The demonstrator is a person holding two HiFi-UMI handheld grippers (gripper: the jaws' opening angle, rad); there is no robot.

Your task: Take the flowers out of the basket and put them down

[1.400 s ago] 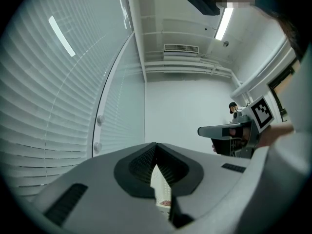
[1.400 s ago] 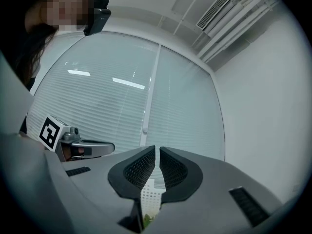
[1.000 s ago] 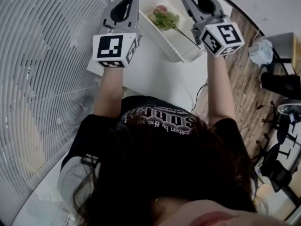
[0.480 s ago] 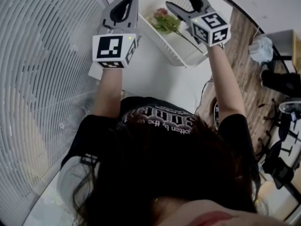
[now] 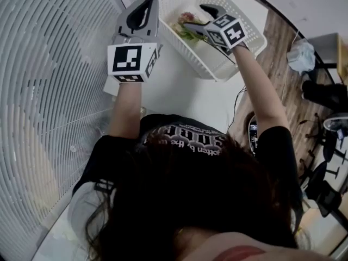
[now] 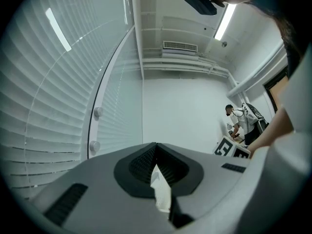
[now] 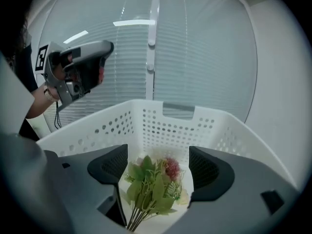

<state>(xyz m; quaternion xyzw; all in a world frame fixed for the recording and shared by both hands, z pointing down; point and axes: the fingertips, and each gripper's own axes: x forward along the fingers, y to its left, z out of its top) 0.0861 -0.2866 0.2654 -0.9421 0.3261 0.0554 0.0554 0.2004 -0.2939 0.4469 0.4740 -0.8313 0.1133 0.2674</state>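
A small bunch of artificial flowers (image 5: 184, 32) with green leaves and a pink bloom lies on the floor of a white perforated basket (image 5: 191, 54). My right gripper (image 5: 197, 18) reaches into the basket from the right. Its jaws are opening and stand wide on either side of the flowers (image 7: 153, 184) without pressing on them. In the right gripper view the right gripper (image 7: 158, 167) looks down at the bunch against the basket's far wall (image 7: 170, 126). My left gripper (image 5: 148, 4) is held up just left of the basket. Its jaws are shut on nothing (image 6: 156, 147) and point up at the wall.
The basket stands on a white table (image 5: 179, 91) beside slatted window blinds (image 5: 54, 91). Wooden floor (image 5: 280, 86), a cable and dark chair bases (image 5: 321, 173) lie to the right. A person (image 6: 241, 123) stands far off in the left gripper view.
My right gripper swung left and forward over the basket, and its jaws went from nearly shut to wide around the flowers. The left gripper hardly moved.
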